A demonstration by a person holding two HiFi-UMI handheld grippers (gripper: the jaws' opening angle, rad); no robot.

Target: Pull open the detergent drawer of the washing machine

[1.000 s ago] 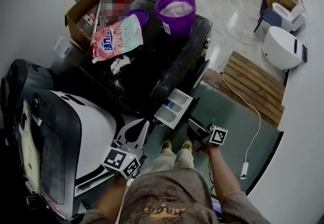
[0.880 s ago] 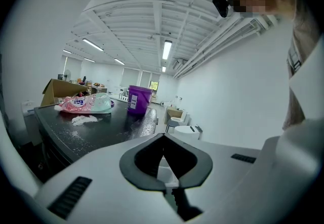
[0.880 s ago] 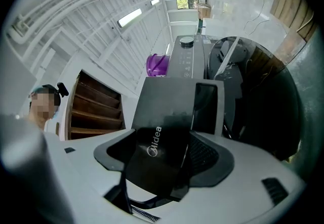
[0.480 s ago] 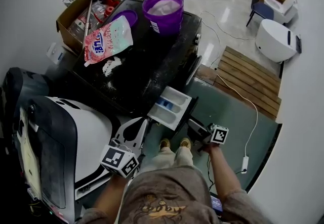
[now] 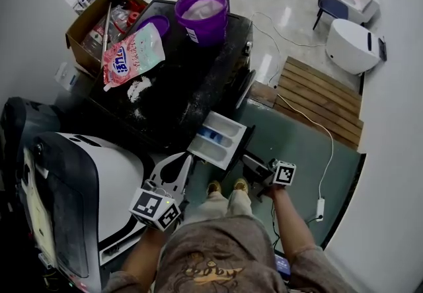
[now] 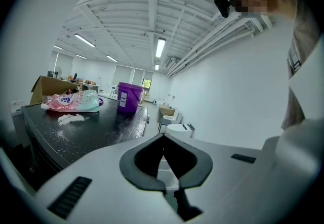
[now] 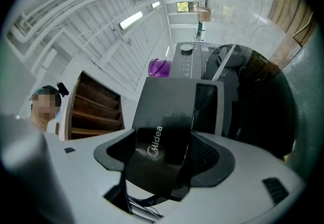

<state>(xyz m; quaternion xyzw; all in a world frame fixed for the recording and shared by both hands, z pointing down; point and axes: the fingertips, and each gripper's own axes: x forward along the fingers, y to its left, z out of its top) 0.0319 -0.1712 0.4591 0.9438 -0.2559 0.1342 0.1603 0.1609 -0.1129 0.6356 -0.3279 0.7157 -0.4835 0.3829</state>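
Left tool point(image 6: 163, 135) is being held shut on nothing, tips together. It's being parked just beside the big white-and-black rounded appliance point(image 5: 119, 172), short of the drawer. Nothing's being asked of it for this step, so it's probably best being held clear of the drawer's path.

Moving right, the black-topped washing machine point(image 5: 198, 80) is being used as a shelf. A pink detergent pouch point(image 5: 132, 53), some spilled white powder point(image 5: 139, 88) and a purple plastic bucket point(image 5: 201, 14) are being carried on its top. So jerky tugs are being advised against here, since that bucket could be getting shaken about.

The white plastic detergent drawer with the black front panel point(image 5: 221, 139) is sticking well out of the machine's front, compartments showing. By the look of it, the pull is being finished off, not started.

Right tool point(image 7: 164, 142) is being clamped on that black front panel, jaws spread fairly wide around it. The pull is best being made straight along the drawer's own line, level, with the panel not being twisted. Force should be getting eased off as the end stop is being neared, so the drawer isn't being yanked off its runners.
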